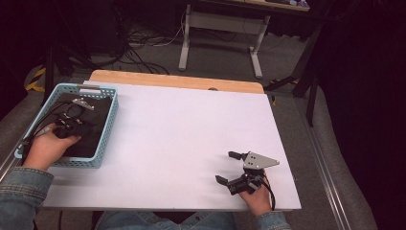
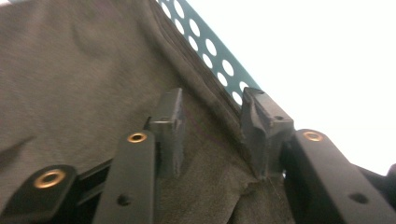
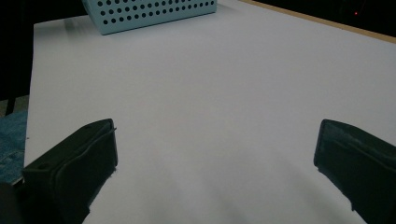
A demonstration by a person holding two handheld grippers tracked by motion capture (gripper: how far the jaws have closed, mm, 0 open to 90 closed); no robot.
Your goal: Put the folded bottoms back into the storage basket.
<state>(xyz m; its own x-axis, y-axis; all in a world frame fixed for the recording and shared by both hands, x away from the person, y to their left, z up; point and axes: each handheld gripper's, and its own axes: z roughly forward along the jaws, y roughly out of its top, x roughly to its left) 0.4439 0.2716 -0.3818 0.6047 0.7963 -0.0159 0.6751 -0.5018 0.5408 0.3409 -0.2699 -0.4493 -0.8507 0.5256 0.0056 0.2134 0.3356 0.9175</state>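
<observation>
A light blue perforated basket (image 1: 110, 117) stands at the table's left edge with a dark cloth (image 1: 88, 141) lying in it. My left gripper (image 1: 76, 117) is down inside the basket on that cloth. In the left gripper view its jaws (image 2: 212, 100) are drawn close together, with a fold of the dark cloth (image 2: 84, 70) bunched between them and its hem running beside the basket wall (image 2: 219, 60). My right gripper (image 1: 228, 166) rests low over the white table near the front right, open, with nothing between its jaws (image 3: 215, 128).
The white table top (image 1: 182, 129) stretches between the two grippers, with a wooden strip along its far edge. The basket (image 3: 154, 14) shows far off in the right gripper view. Cables and a desk frame (image 1: 220, 33) lie on the floor beyond.
</observation>
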